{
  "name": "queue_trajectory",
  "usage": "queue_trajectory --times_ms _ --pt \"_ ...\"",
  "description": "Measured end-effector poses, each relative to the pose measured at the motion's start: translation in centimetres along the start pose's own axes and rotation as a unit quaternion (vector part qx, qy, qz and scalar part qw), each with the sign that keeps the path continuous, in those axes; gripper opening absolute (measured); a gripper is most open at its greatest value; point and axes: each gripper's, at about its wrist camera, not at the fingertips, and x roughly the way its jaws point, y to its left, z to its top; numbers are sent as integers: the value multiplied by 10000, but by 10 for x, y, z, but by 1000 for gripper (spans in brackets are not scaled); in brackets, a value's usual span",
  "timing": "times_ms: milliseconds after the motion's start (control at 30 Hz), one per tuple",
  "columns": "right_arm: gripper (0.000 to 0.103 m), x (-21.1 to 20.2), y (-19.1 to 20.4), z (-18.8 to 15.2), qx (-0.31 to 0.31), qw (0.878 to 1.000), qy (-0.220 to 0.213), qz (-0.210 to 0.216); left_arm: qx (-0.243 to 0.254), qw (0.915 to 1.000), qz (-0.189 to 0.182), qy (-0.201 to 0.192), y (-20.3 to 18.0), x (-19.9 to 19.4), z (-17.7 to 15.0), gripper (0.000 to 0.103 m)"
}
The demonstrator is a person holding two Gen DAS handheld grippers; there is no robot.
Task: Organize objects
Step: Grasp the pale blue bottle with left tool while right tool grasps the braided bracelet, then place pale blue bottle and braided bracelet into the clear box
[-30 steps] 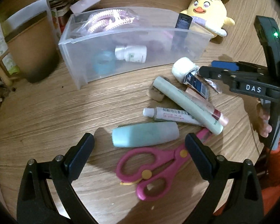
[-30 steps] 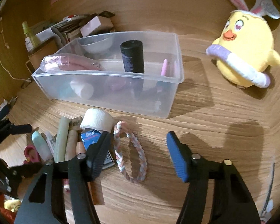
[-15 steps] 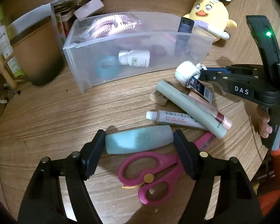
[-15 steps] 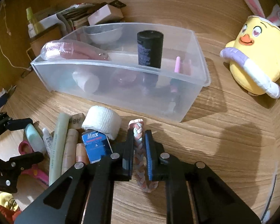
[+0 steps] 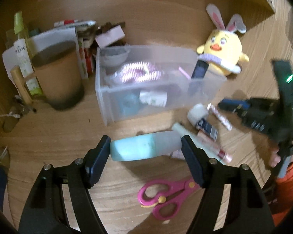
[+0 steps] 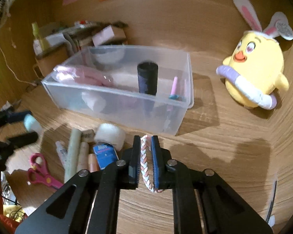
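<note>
Right now both tools are gripping something over the wooden table (image 5: 54, 142). The left gripper (image 5: 145, 150) has its two pads pressed against the ends of a pale blue bottle (image 5: 145, 149), which lies crosswise between them and looks raised above the tabletop. At about five o'clock from that bottle, pink scissors (image 5: 166, 198) lie flat on the wood. At about two o'clock from it sits a loose pile: a white roll (image 5: 197, 112), a small blue packet (image 5: 207, 126) and some tubes, blurred in this view.

The right gripper (image 6: 146, 161) is nearly closed, its pads pinching a braided band (image 6: 144, 159) of pink, white and pale blue. Its jaws have just eased apart a touch, with the braid between them throughout. The band's lower loop hangs out below the pads.

Toward twelve o'clock from both tools stands a clear plastic bin (image 6: 177, 117), already holding a black cylinder (image 6: 147, 78) upright, a pink stick and a few cloudy shapes I cannot make out. At two o'clock from the bin, well apart from it, a yellow chick toy (image 6: 257, 78) with rabbit ears sits on the table.
</note>
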Motion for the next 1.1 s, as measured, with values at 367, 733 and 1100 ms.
queue_trajectory --times_ms 367,733,1100 --pt "17 43 0 2 -53 9990 447 -35 -91 9978 93 -643 2 -25 32 73" --pt "16 -15 -7 12 141 9991 -391 61 -142 9972 148 -717 13 -11 75 73" --pt "16 -41 -25 62 392 9937 -1047 -62 -286 9990 16 -330 20 29 107 73"
